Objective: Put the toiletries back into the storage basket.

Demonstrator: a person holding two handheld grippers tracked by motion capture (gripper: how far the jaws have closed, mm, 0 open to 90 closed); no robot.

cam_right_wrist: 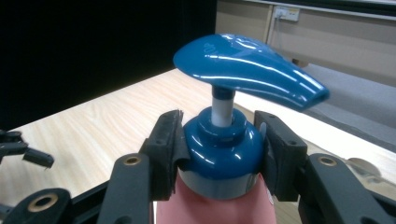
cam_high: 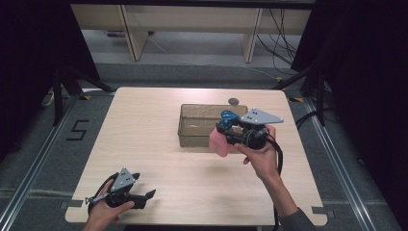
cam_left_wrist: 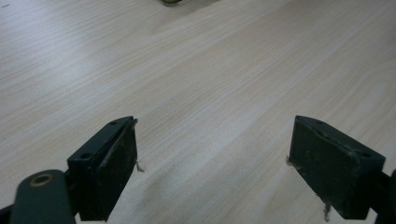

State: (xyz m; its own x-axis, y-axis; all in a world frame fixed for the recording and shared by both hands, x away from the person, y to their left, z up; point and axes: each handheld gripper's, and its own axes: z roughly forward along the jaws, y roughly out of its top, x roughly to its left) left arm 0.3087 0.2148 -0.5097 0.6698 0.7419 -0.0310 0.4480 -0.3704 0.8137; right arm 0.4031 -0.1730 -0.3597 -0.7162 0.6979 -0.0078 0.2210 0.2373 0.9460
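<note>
Pink plastic with a blue pump top, the one soap bottle (cam_high: 222, 139) hangs off the table at the near edge of the clear bin (cam_high: 188, 126), right of centre. The right gripper (cam_right_wrist: 219, 149) is clamped on its blue collar, likely because the neck gives a firm hold that leaves the pump head free. The left gripper (cam_left_wrist: 212, 163), jaws apart with nothing between them, waits low at the near left corner of the wooden table (cam_high: 144, 134). One bottle, one bin, two grippers

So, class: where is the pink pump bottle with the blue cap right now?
High view, right of centre: pink pump bottle gripped by right hand-held gripper, at the clear bin's near edge.
</note>
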